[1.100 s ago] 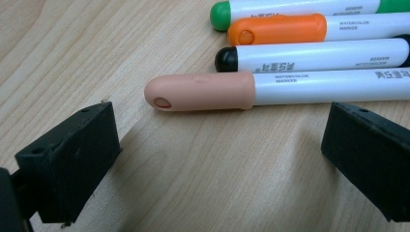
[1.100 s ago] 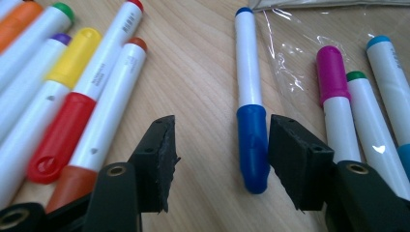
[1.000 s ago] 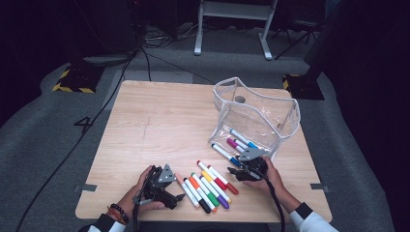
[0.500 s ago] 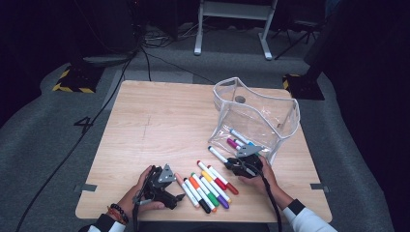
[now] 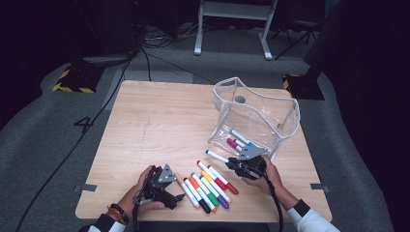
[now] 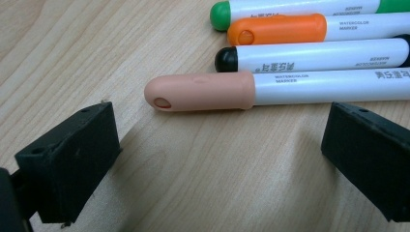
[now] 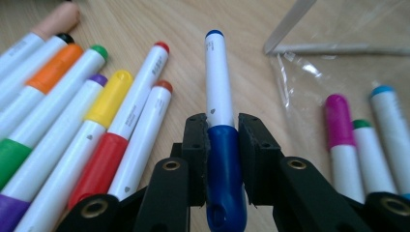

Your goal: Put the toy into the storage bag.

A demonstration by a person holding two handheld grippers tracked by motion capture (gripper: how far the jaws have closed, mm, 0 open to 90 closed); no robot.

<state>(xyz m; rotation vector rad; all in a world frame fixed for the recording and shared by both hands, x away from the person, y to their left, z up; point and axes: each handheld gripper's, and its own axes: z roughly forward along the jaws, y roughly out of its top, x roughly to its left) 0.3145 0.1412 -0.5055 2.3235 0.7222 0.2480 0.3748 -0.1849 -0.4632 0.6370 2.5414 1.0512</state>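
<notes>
My right gripper is shut on the blue cap end of a white marker, whose other end points away over the table. In the high view that marker sticks out to the left of the right gripper, just in front of a clear plastic pouch. Several coloured markers lie side by side at the front of the table. My left gripper stands open on the wood, beside a peach-capped marker. From above, the left gripper sits at the row's left end.
The pouch holds a few markers, pink, green and light blue capped. The wooden table is bare to the left and back. A metal stand and cables are on the floor behind the table.
My right gripper has shifted a little to the left with the blue marker in it. The left gripper has stayed put.
</notes>
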